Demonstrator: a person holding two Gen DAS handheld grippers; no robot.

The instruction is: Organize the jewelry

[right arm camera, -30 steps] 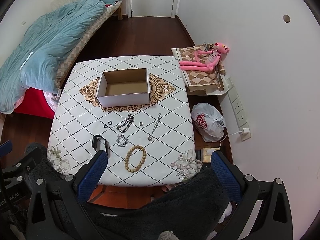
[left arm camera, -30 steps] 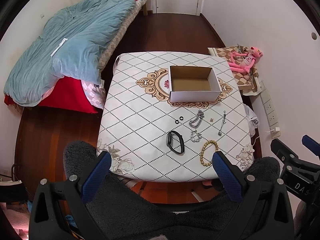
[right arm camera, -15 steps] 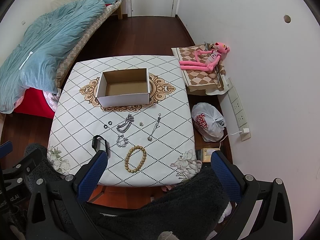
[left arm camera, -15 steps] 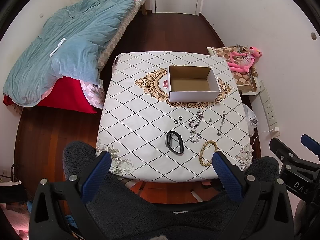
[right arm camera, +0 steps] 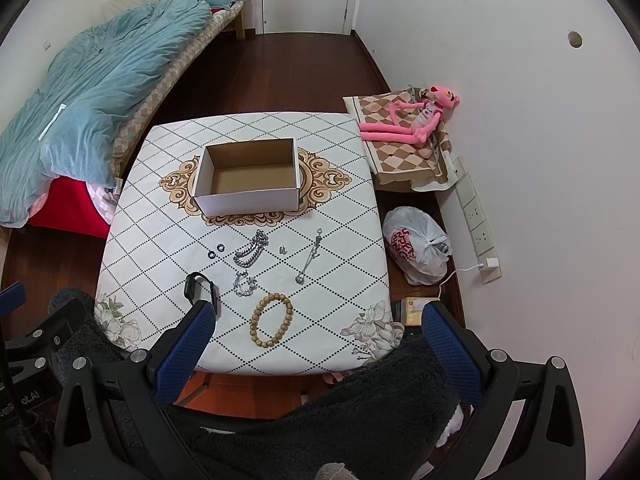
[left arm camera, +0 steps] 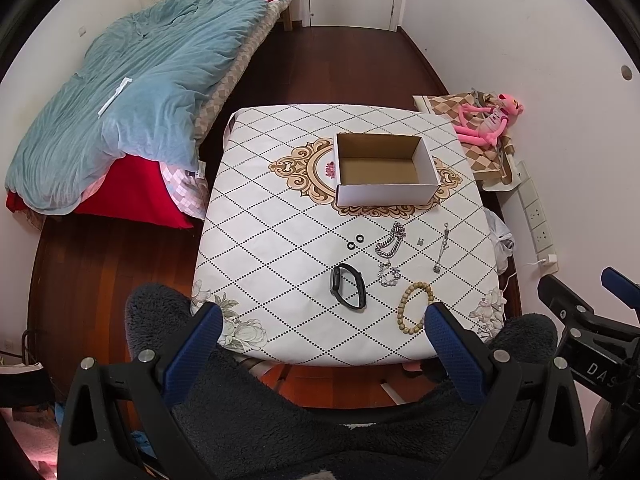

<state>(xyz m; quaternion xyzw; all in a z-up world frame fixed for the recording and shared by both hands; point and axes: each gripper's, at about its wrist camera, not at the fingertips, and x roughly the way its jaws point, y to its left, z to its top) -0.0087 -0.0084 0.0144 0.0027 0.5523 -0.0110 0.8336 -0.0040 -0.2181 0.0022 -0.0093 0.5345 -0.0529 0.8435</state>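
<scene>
An open, empty white cardboard box (left arm camera: pixel 382 170) (right arm camera: pixel 249 180) stands on the patterned table (left arm camera: pixel 280 216) (right arm camera: pixel 160 220). In front of it lie two small black rings (left arm camera: pixel 356 241), a thick silver chain (left arm camera: pixel 391 239) (right arm camera: pixel 251 249), a thin silver chain (left arm camera: pixel 441 247) (right arm camera: pixel 310 255), a small silver bracelet (left arm camera: pixel 389 273), a black smart band (left arm camera: pixel 347 287) (right arm camera: pixel 200 284) and a wooden bead bracelet (left arm camera: pixel 414 307) (right arm camera: pixel 272 320). My left gripper (left arm camera: pixel 322 326) and right gripper (right arm camera: pixel 318 328) are both open and empty, held high above the table's near edge.
A bed with a blue duvet (left arm camera: pixel 140 80) stands left of the table. A pink plush toy (right arm camera: pixel 412 120) lies on a checkered bag by the right wall. A white plastic bag (right arm camera: pixel 416 244) sits on the floor beside wall sockets (right arm camera: pixel 476 216).
Both views have shifted very slightly. The jewelry and box have not moved, and both grippers stay open.
</scene>
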